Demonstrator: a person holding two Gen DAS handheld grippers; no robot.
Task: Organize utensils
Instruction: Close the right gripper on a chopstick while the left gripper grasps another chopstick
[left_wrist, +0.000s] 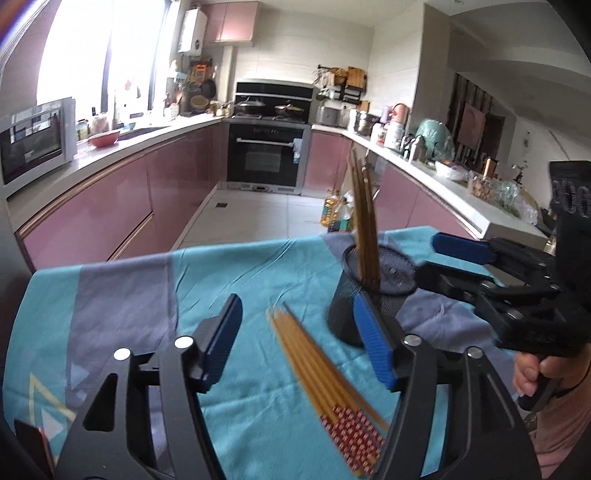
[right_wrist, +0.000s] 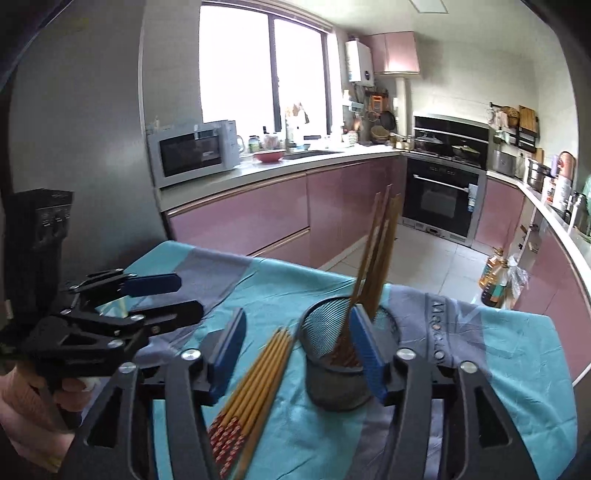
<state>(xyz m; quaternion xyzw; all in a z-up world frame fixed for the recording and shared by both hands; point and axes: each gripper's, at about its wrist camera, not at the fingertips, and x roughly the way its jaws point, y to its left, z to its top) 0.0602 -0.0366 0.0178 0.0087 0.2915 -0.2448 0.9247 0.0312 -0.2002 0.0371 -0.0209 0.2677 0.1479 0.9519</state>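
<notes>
Nearest, the left gripper (left_wrist: 297, 339) and the right gripper (right_wrist: 299, 349) both hang with blue-padded jaws parted, grasping nothing. Between them a bundle of yellow wooden chopsticks with red-patterned ends (left_wrist: 325, 384) lies flat on the teal and grey tablecloth (left_wrist: 122, 295). Just beyond, a black mesh cylindrical holder (right_wrist: 334, 380) stands upright, holding several upright chopsticks (right_wrist: 376, 266). Pink kitchen cabinets (right_wrist: 258, 218) fill the background.

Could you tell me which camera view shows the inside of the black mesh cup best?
The right wrist view: it looks down into the mesh cup, showing the chopsticks' patterned ends inside. The left wrist view shows the cup's outside wall and rim.
</notes>
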